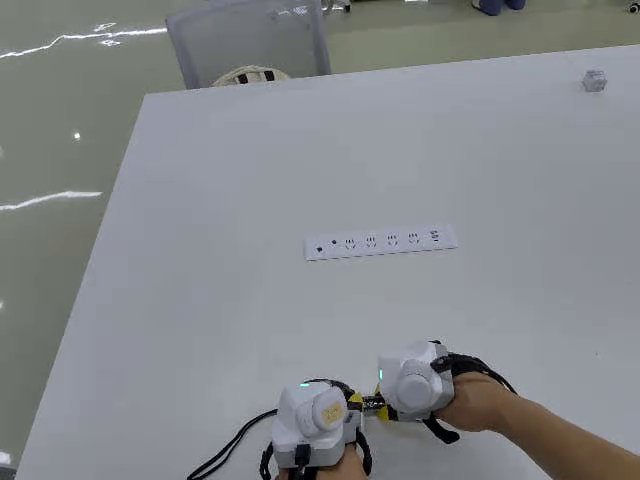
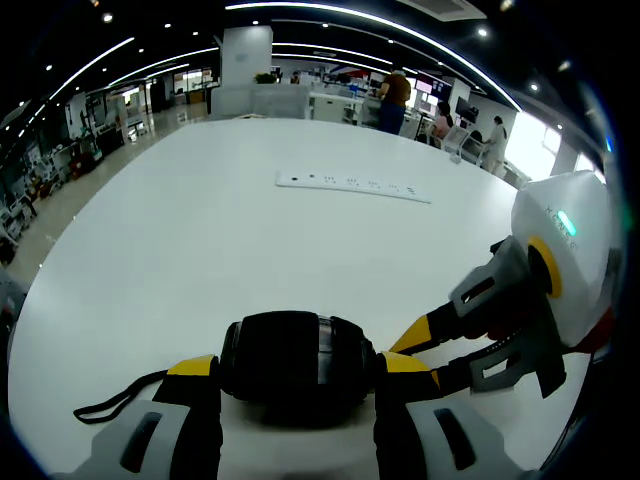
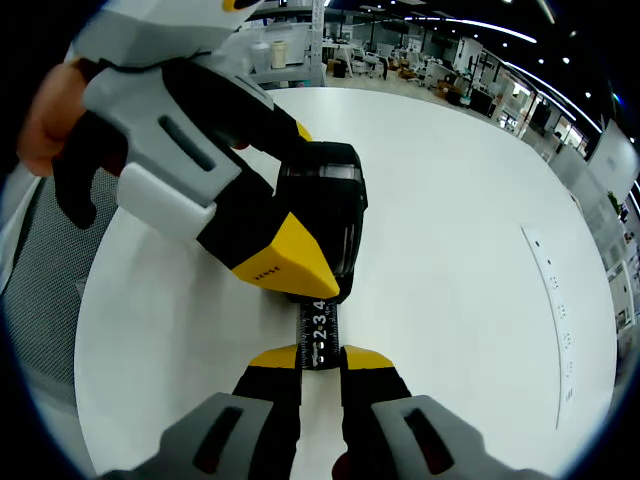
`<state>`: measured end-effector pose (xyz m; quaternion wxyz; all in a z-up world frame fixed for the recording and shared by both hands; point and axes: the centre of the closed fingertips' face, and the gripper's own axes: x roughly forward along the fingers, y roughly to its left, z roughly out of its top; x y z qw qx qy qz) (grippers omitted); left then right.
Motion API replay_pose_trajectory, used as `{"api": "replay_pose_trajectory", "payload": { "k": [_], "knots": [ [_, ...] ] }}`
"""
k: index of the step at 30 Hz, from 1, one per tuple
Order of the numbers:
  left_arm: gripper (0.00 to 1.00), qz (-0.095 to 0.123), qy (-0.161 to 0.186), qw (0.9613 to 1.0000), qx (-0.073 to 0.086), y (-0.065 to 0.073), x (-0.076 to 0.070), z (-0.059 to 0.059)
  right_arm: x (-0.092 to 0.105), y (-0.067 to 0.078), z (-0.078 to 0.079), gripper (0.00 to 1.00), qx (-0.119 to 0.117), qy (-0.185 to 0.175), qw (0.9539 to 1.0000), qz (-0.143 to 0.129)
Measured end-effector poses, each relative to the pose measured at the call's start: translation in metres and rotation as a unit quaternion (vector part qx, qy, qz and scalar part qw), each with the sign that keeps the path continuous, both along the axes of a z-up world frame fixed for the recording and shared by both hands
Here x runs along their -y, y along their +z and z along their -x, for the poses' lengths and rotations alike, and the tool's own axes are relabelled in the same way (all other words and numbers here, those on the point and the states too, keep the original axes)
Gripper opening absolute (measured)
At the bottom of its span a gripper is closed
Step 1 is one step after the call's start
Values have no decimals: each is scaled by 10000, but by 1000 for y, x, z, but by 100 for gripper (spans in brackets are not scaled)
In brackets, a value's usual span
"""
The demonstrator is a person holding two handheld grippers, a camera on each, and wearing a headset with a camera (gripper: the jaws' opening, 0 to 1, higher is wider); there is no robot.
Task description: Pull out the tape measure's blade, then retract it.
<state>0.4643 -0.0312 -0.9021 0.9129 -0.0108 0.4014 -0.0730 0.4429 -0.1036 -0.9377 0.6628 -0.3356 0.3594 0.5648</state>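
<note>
Open-plan office: big white worktop (image 1: 250, 200) with power strip (image 1: 380, 242), mesh chair (image 1: 250, 45), glossy floor (image 1: 50, 150) - ceiling light strips (image 2: 350, 15), rows of desks (image 2: 340, 100), people (image 2: 396, 95) behind.

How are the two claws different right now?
The left claw grips the fat black tape measure case; the right claw pinches the thin blade. The left claw's jaws stand wide apart, the right claw's nearly together. Both have yellow tips.

Colours noted: tape measure case (image 3: 335, 200) glossy black; blade (image 3: 319, 328) black, white numerals. On left gripper (image 2: 298, 368) and right gripper (image 3: 320, 360): white housings, black jaws, yellow tips. Plain white table (image 1: 300, 170); white power strip (image 1: 380, 242); grey mesh chair (image 1: 250, 40).
</note>
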Motion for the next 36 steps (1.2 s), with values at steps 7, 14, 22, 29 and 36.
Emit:
{"api": "replay_pose_trajectory", "payload": {
  "k": [7,14,22,29,36],
  "knots": [
    [58,1,5,10000,15,-1,0,0,-3,1,-1,14,-12,-20,10000,-12],
    [58,-2,2,10000,17,0,0,0,-7,-1,-1,14,-20,-12,10000,-11],
    [58,-1,4,10000,21,0,0,0,-11,0,-1,14,-48,-5,10000,4],
    [58,0,6,10000,18,0,0,-1,-13,-2,-2,14,-64,21,10000,38],
    [58,0,5,10000,14,0,0,0,-14,-2,-2,14,-102,-40,9999,9]
  ]
}}
